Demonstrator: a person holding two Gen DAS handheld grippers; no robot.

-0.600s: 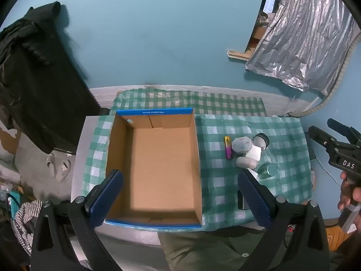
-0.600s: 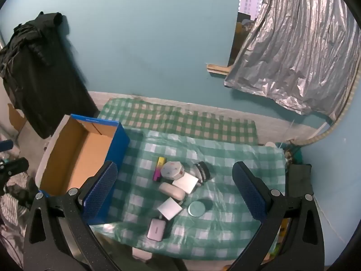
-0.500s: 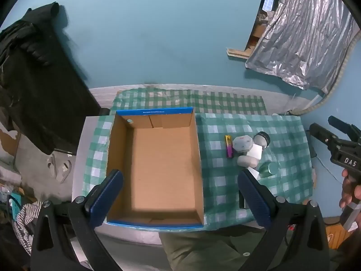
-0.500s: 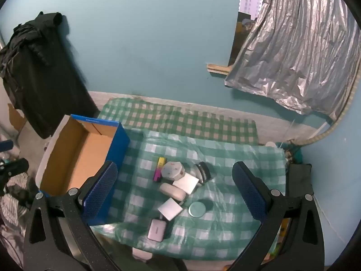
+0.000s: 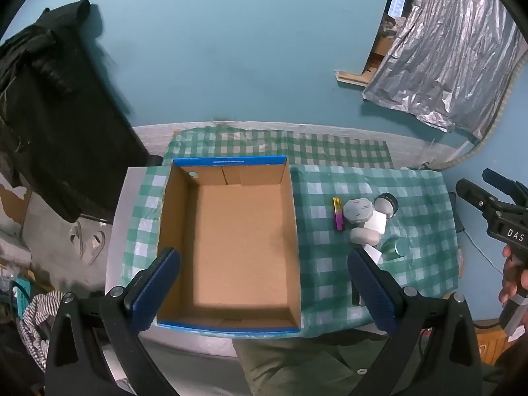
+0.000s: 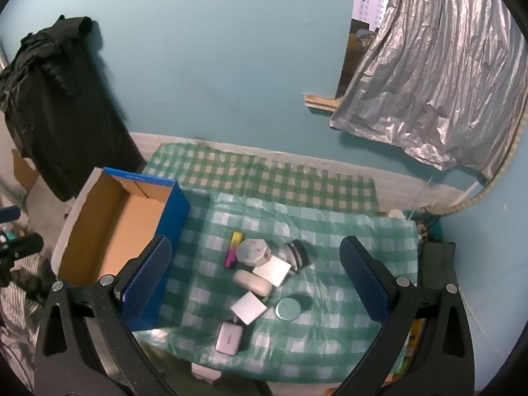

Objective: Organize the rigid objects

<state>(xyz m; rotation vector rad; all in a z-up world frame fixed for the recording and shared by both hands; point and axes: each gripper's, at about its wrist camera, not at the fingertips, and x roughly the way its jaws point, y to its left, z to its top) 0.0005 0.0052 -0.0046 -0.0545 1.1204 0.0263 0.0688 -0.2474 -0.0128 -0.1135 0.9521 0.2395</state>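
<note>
the pile point(image 6: 264, 274) sits on the checked cloth point(image 6: 330, 231), well right of the box point(image 5: 231, 247), and nothing is in the box yet. i read the task as barely begun: everything to sort is bunched together, pieces touching, while the box floor is bare.

in the pile i make out a pink-and-yellow stick point(image 6: 233, 250), an octagonal tub point(image 6: 254, 251) just beside it, a dark round jar point(image 6: 297, 254), an oval case point(image 6: 252, 282), two white squares point(image 6: 249, 307), a green tin point(image 6: 288, 309) and a grey case point(image 6: 228, 338) nearest the table edge.

my left gripper point(image 5: 262, 288) hangs over the box with its jaws wide apart, holding nothing; my guess is it waits there to steady or receive. my right gripper point(image 6: 254, 280) is high over the pile, jaws also wide apart and empty, lined up as if to pick first.

the right view gives me the whole pile from above, including the grey case, and the box's blue outer wall. the left view looks straight down into the box, and it hides the near pieces behind its own right finger point(image 5: 373, 288). it also catches the right gripper from outside at the frame edge, off past the cloth. tight packing could make a clean first grab awkward.
</note>
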